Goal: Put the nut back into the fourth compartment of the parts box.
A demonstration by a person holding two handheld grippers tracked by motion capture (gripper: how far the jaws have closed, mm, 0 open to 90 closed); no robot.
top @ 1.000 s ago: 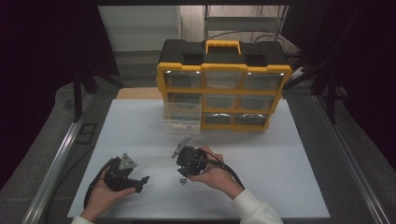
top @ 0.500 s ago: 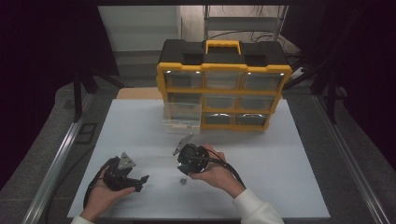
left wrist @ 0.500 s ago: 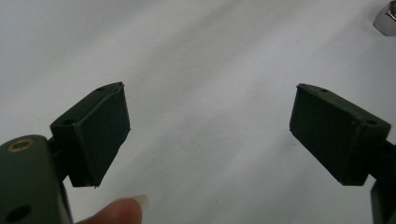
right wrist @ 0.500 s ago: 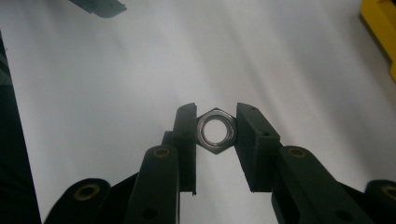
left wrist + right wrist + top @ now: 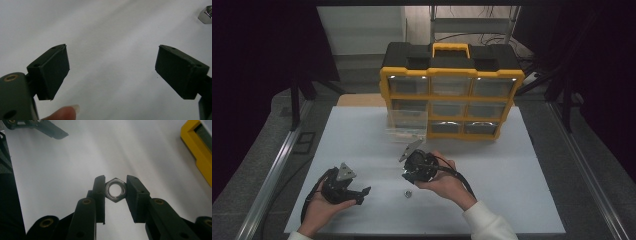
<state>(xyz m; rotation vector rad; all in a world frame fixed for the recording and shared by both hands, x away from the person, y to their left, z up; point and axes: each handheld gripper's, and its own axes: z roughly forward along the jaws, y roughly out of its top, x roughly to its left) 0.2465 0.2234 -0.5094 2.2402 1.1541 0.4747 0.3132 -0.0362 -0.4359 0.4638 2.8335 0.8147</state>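
Cut off: nut's [image 5: 206,14] right side is leaving the left gripper view.
Nut: shiny steel hexagon, lying flat near the tabletop's [image 5: 512,165] near edge.
Right claw [image 5: 115,188]: narrowing around the nut [image 5: 115,190], pads touching its sides.
Left claw [image 5: 112,67]: gaping wide, holding nothing.

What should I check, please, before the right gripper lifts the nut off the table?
1. Nut between the pads of the right gripper: ok, a pad on each side.
2. Nut lying flat: ok, hole facing up.
3. Pads firmly pressing the nut: cannot tell for sure, though they appear to touch it.
4. Left gripper out of the way: ok, open and apart.
5. Clear drawer pulled out of the yellow organizer: ok, standing open.
6. Table beside the nut: ok, bare.
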